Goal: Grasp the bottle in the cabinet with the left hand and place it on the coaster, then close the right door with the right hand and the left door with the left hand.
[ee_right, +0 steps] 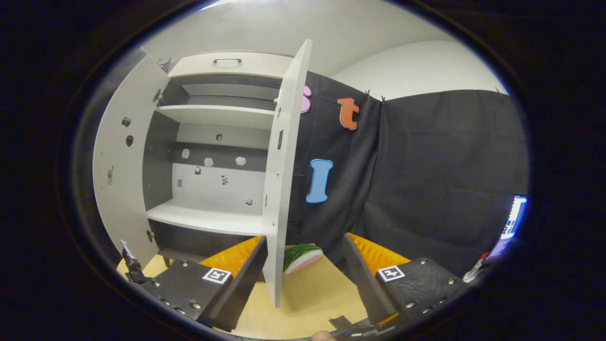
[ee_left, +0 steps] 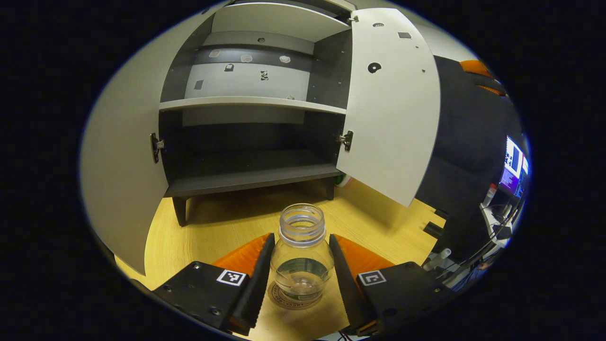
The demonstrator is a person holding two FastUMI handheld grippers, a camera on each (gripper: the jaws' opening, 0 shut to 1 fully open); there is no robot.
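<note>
My left gripper (ee_left: 301, 265) stands released around the clear lidless glass bottle (ee_left: 301, 255) upright on the round coaster (ee_left: 284, 299); my right gripper (ee_right: 303, 270) gapes beside the white right cabinet door (ee_right: 284, 180).

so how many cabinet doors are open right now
2. The left door is swung wide on the cabinet's left side, and the right door stands open on its right. In the right gripper view the right door is seen edge-on between the right gripper fingers.

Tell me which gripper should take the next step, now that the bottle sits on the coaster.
Right. The right gripper is open with the right door's edge between its fingers, while the left gripper is open around the bottle on the coaster.
</note>
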